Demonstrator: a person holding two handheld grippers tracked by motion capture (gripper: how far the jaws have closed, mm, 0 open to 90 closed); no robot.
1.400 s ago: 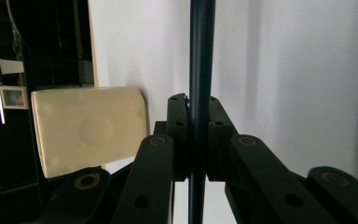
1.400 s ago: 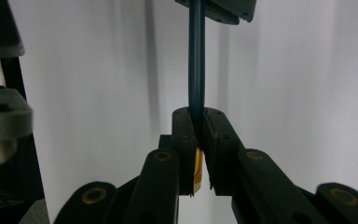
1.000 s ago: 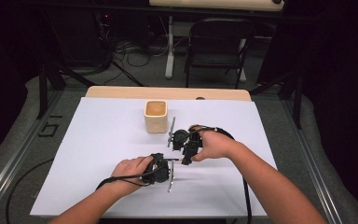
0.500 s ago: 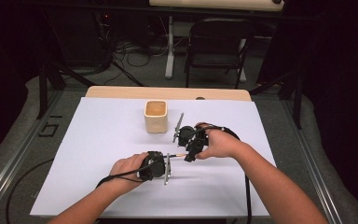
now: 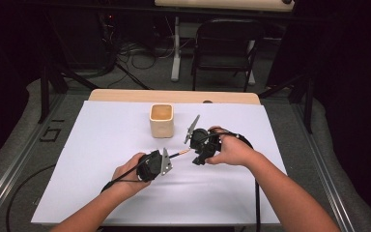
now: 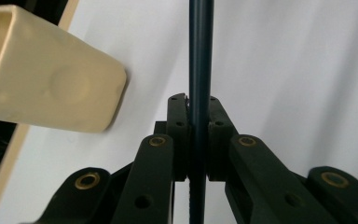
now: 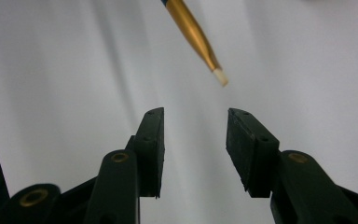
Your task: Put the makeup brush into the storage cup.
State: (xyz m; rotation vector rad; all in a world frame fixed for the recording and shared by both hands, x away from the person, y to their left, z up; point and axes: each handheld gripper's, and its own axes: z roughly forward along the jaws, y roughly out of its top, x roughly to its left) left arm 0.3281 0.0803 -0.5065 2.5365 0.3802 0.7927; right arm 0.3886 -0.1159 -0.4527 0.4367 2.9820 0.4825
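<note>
Behind your white table (image 5: 101,193) stands a black chair (image 5: 227,48); loose cables (image 5: 135,60) lie on the grey floor (image 5: 19,159).

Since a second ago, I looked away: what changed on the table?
The left gripper, clamped on the pencil, lifted it and swung it toward the cup. The right gripper, jaws open and empty, drew slightly aside. The cup and the white sheet stayed put.

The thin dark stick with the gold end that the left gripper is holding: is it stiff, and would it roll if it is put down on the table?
The stick probably is stiff: clamped in the left gripper, it runs straight, with no sag. Its gold end looks round and smooth, so it may roll on the white table. It seems light and slim, so it might slip through a loose grip.
</note>
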